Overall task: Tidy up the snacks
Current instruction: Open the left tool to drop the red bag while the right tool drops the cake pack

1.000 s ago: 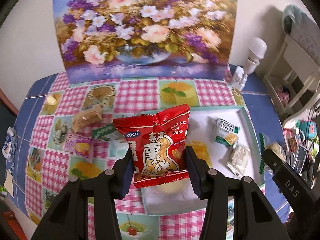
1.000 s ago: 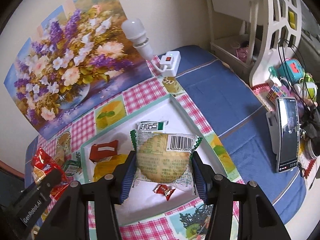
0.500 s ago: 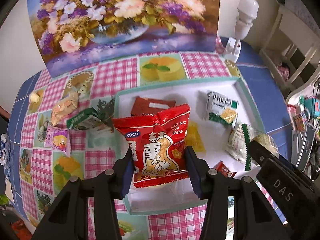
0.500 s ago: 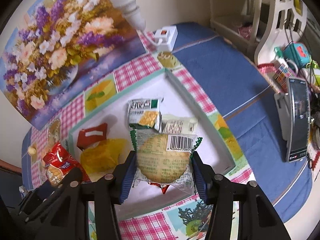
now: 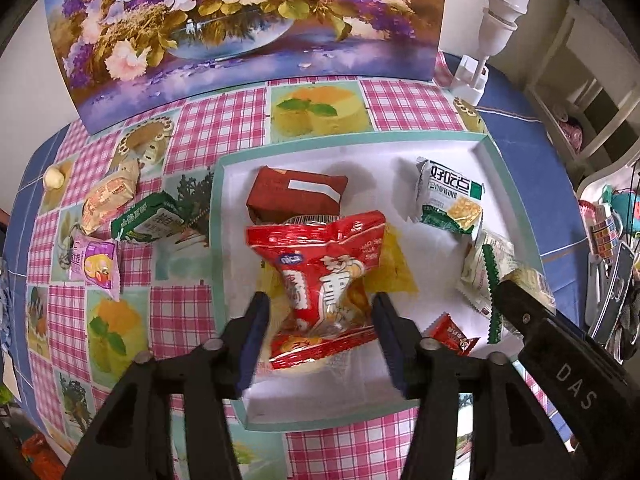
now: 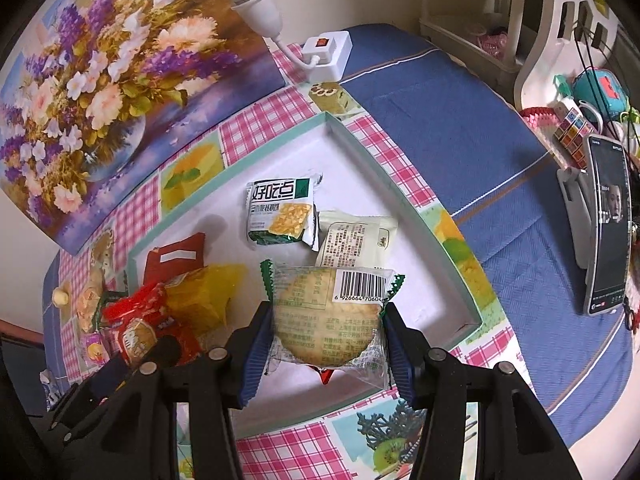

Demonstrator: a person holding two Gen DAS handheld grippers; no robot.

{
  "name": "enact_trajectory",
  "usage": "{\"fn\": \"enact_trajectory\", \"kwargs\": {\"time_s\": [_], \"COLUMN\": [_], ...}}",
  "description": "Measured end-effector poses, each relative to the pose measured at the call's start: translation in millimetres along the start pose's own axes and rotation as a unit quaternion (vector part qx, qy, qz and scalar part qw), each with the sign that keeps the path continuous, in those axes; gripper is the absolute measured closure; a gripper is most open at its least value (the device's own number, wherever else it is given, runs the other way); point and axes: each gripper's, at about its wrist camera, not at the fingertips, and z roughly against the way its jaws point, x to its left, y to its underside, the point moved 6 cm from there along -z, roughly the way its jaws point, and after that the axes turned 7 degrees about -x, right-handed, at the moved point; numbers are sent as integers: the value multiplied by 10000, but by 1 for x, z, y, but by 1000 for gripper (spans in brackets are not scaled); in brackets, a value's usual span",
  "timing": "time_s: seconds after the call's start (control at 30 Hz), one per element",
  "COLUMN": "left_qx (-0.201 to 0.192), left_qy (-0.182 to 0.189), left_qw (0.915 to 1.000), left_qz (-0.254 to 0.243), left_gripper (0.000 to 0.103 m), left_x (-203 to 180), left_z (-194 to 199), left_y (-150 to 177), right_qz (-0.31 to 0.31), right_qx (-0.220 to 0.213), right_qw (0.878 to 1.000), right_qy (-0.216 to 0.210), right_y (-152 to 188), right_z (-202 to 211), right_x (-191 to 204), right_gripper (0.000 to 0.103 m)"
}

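Observation:
A white tray with a teal rim [image 5: 216, 216] lies on the checked tablecloth. My left gripper [image 5: 320, 308] hangs low over it and its jaws are opening. The red peanut bag [image 5: 320, 264] sits between them, tilted, with a gap at each pad, resting on a yellow packet [image 5: 394, 268]. My right gripper [image 6: 327, 310] is shut on a round biscuit packet [image 6: 320, 328] with a barcode, just above the tray's near right part. In the tray also lie a dark red packet [image 5: 296, 192], a green-and-white cracker packet [image 5: 448, 196] and a small red candy [image 5: 452, 334].
Left of the tray on the cloth lie a green packet [image 5: 148, 220], a pink packet [image 5: 94, 264], a beige packet [image 5: 110, 196] and a small round sweet [image 5: 53, 177]. A flower painting [image 5: 240, 20] and lamp [image 5: 496, 12] stand behind. A phone on a stand [image 6: 608, 224] is at the right.
Both grippers have sunk closer to the tray. The left jaws have spread and the red bag has slipped from the pads and tilted. The right gripper keeps its hold on the biscuit packet.

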Motion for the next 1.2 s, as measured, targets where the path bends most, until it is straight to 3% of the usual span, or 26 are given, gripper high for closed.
{"fn": "enact_trajectory", "kwargs": {"time_s": [0.33,0.47,0.63,0.7,0.93,1.07,1.2], "left_qx": [-56,-84,-115,-126,-164,-170,-145], "left_qy": [-183,-233,-250,-254,-369,-545,-736], "left_qw": [9996,9992,9987,9984,9963,9944,9926], "left_qz": [184,314,437,488,759,885,953], "left_gripper": [39,27,26,26,25,25,25], "left_x": [12,20,27,29,50,66,78], "left_z": [6,9,12,13,16,16,14], "left_y": [-5,-7,-10,-10,-12,-10,-11], "right_qz": [98,163,212,220,357,468,532], "right_qx": [108,156,154,128,9,-157,-220], "right_qw": [9999,9997,9997,9997,9994,9987,9982], "right_qy": [-93,-44,31,27,37,118,144], "right_y": [4,6,4,3,0,-4,-5], "right_z": [-6,-9,-10,-9,-5,-1,1], "right_x": [10,12,11,11,13,15,18], "right_gripper": [45,44,42,34,20,4,1]}}
